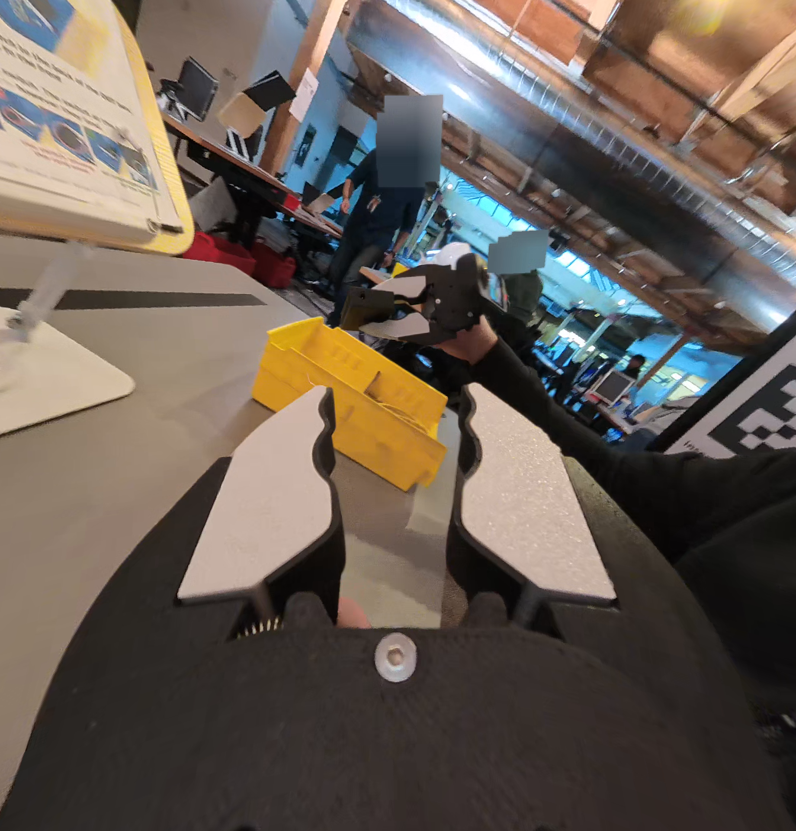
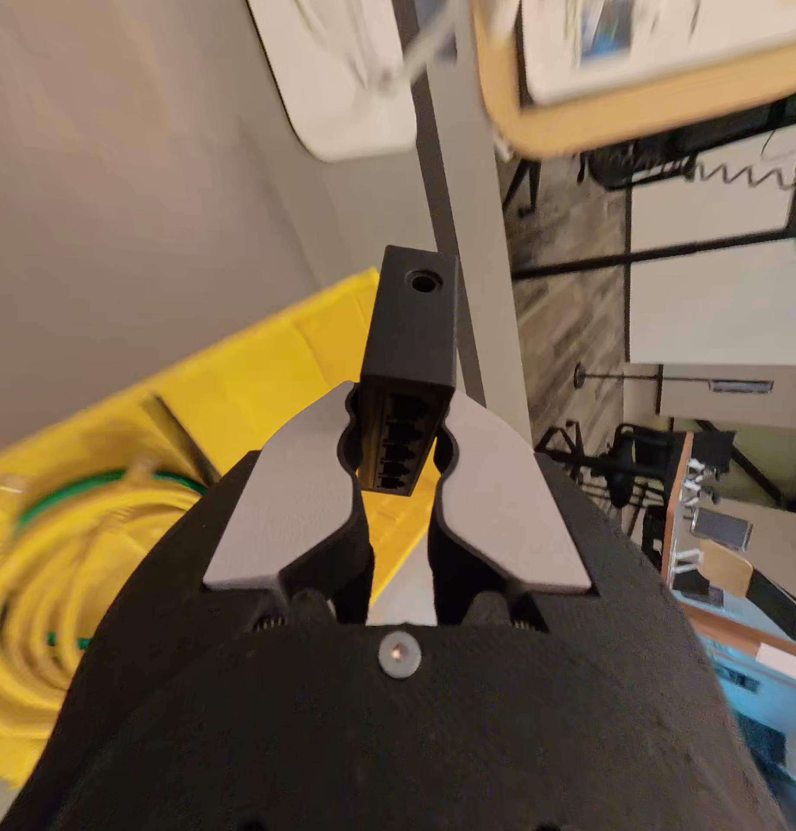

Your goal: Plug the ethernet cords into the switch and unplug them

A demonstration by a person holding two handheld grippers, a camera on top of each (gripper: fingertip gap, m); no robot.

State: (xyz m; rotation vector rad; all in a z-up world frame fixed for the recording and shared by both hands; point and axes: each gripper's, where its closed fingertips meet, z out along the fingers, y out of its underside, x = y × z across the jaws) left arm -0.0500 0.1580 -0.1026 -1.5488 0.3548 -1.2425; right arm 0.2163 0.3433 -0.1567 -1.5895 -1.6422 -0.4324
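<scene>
One black switch (image 2: 409,359) is in play, clamped between the fingers of the right gripper (image 2: 398,431) and held in the air above the yellow bin (image 2: 261,359); its port face, a single column of sockets, turns back toward the right wrist camera. Two grippers show in all. The left gripper (image 1: 394,404) hovers over the grey table (image 1: 162,404) on the near side of the bin, its fingers spread wide with nothing between them. The left wrist view catches the right gripper (image 1: 378,310) farther off, lifted past the bin's far rim with the switch (image 1: 364,308) in its grasp. Inside the bin lie coiled ethernet cords (image 2: 86,553), mostly yellow with at least one green; their exact number cannot be told from the blurred loops. Only the right wrist view shows these cords, since from the left the bin (image 1: 355,395) wall hides them. Left of the bin stands a white stand (image 1: 50,373) carrying an instruction sheet (image 1: 68,103). Only the left wrist view shows one standing person (image 1: 378,225) beyond the bin, and a checkered marker board (image 1: 764,404) to its right.
</scene>
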